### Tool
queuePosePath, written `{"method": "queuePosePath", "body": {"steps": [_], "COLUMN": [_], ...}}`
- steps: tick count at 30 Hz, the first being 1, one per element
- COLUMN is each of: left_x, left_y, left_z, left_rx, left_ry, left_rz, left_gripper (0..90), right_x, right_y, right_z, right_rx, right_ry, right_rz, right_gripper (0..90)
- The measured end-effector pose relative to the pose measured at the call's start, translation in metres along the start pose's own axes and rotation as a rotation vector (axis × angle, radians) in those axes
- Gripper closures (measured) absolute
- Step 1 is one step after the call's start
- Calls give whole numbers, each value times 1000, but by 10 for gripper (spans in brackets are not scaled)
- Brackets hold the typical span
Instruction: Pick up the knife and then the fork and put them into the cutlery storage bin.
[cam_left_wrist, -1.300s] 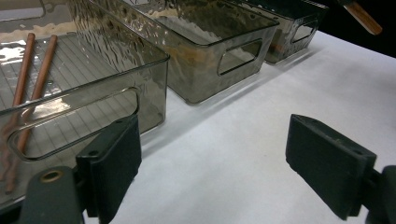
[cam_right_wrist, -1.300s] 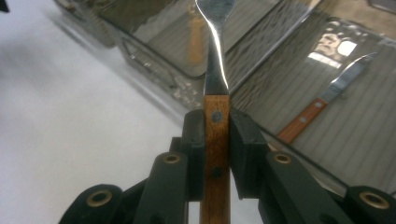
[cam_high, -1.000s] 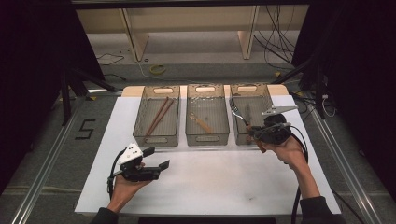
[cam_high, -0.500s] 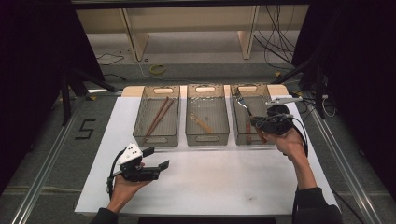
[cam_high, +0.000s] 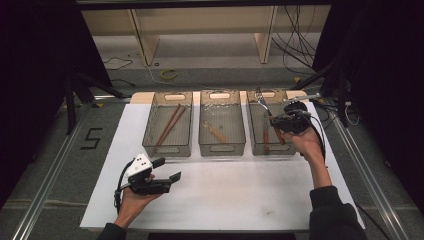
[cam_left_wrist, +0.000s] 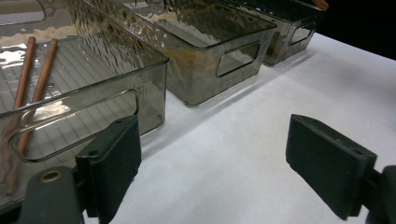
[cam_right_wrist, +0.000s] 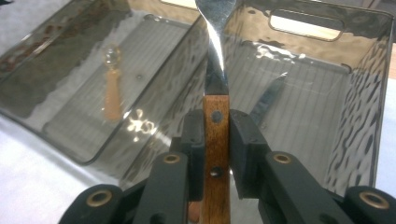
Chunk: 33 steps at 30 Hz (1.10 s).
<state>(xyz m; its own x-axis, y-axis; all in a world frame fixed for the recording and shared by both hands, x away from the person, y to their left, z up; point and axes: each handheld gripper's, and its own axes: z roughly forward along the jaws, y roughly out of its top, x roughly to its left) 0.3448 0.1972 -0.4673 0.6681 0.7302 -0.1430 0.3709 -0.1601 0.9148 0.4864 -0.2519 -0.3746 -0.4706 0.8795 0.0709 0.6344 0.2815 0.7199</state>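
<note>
Three smoked, translucent plastic bins stand side by side at the far side of the desk, which is covered by a white matte sheet. Each bin is rectangular with rippled walls, a ribbed floor and a slot handle cut into each end wall.

The left bin holds two slim brown chopsticks, round in section, lying together with their long axis roughly along the bin's length, angled slightly. The middle bin holds a small utensil with a pale wooden handle and a clear or metallic head, lying diagonally on the floor. The right bin holds a knife with a dark metal blade, flat on the floor.

The right tool is above the right bin, its black jaws clamped on the flat sides of a fork's wooden handle. The handle is rectangular, brown, with two visible rivets; a polished metal neck extends from it. The fork's long axis runs straight out from the jaws, the metal end pointing away from the hand, up and toward the bin's far wall. The head is cropped in the right gripper view.

The left tool is held over the near desk, in front of the left bin, jaws wide apart and empty. Its pads are flat black blocks.
</note>
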Motion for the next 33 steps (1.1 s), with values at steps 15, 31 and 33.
{"method": "queuePosePath", "body": {"steps": [15,31,33], "left_x": [0,0,-1], "left_y": [0,-1,-1], "left_z": [0,0,0], "left_rx": [2,4,4], "left_ry": [1,1,2], "left_rz": [2,1,1], "left_gripper": [176,176,176], "right_x": [-9,-8,-7], "right_y": [12,11,10], "right_z": [21,41,43], "right_rx": [49,113,123], "right_ry": [-57,-65,-66], "right_rz": [27,31,28], "right_gripper": [778,777,776]}}
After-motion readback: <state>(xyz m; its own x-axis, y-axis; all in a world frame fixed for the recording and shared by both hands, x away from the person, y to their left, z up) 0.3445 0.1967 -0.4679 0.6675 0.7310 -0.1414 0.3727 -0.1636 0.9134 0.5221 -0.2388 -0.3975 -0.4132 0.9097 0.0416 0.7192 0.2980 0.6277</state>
